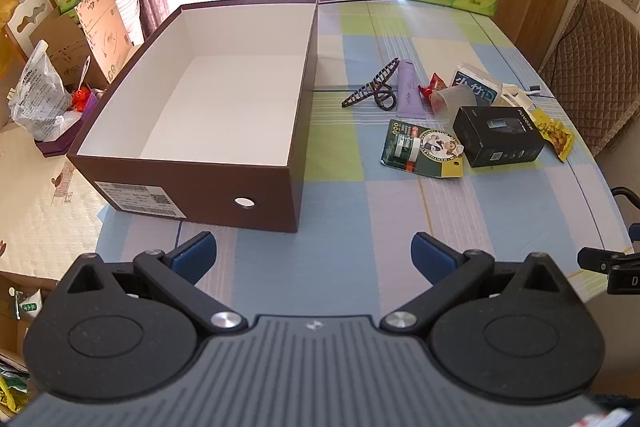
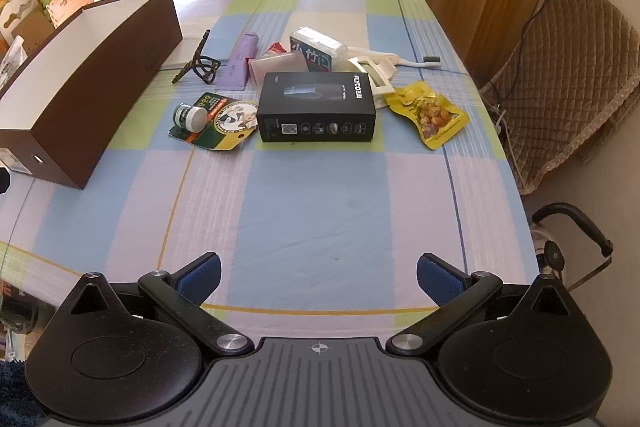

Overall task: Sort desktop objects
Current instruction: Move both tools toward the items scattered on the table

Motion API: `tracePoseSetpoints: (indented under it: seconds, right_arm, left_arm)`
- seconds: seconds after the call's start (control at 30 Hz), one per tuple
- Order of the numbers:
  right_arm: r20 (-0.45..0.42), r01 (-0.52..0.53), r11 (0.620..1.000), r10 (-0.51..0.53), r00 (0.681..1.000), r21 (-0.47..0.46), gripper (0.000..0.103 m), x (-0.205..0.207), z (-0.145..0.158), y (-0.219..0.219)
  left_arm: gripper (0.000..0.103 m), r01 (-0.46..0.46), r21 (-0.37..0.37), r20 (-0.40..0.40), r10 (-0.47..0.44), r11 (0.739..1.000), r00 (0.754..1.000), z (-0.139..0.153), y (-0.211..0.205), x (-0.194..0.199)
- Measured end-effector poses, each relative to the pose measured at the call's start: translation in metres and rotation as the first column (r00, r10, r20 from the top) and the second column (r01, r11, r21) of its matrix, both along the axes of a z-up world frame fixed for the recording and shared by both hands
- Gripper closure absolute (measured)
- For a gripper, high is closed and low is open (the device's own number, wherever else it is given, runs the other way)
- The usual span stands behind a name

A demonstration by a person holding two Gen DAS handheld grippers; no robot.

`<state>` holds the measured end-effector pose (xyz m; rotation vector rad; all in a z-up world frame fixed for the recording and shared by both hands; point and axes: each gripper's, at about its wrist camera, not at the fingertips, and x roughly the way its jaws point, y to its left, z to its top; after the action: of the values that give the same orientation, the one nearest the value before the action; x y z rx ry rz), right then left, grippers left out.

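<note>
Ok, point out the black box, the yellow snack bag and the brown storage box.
black box [image 2: 316, 111]: right wrist view, top face.
yellow snack bag [image 2: 430, 115]: right wrist view, printed front.
brown storage box [image 1: 200, 189]: left wrist view, front wall.

Brown box [image 1: 192, 183]: open, white inside, empty, at the counter's left edge.
Hair clip [image 2: 196, 61]: dark, propped on its loops, just beside the box.
Purple tube [image 2: 240, 61]: flat, beside the clip.
Black carton [image 2: 318, 113]: lying flat, mid-counter, printed side up.
Green blister card [image 2: 216, 123]: holds a small jar, left of the carton.
Yellow snack pouch [image 2: 430, 115]: flat, right of the carton.
Toothbrush [image 2: 416, 61]: white, behind the pouch, towards the right edge.
</note>
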<state>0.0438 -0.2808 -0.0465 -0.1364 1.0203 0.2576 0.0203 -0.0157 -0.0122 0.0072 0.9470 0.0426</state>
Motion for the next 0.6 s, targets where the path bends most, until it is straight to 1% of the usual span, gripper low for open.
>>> tracePoseSetpoints:
  seconds: [0.33,0.6]
  right_arm:
    - [-0.008,-0.023,1.0,0.023,1.0,-0.001,0.002,0.01,-0.004,-0.006]
    - [-0.017,-0.016,1.0,0.016,1.0,0.003,0.002,0.019,-0.006,-0.011]
  left_arm:
    - [0.001,-0.015,-0.002,-0.016,0.015,1.0,1.0,-0.002,-0.005,0.007]
    - [0.001,-0.008,-0.002,-0.026,0.008,1.0,1.0,-0.004,-0.013,0.017]
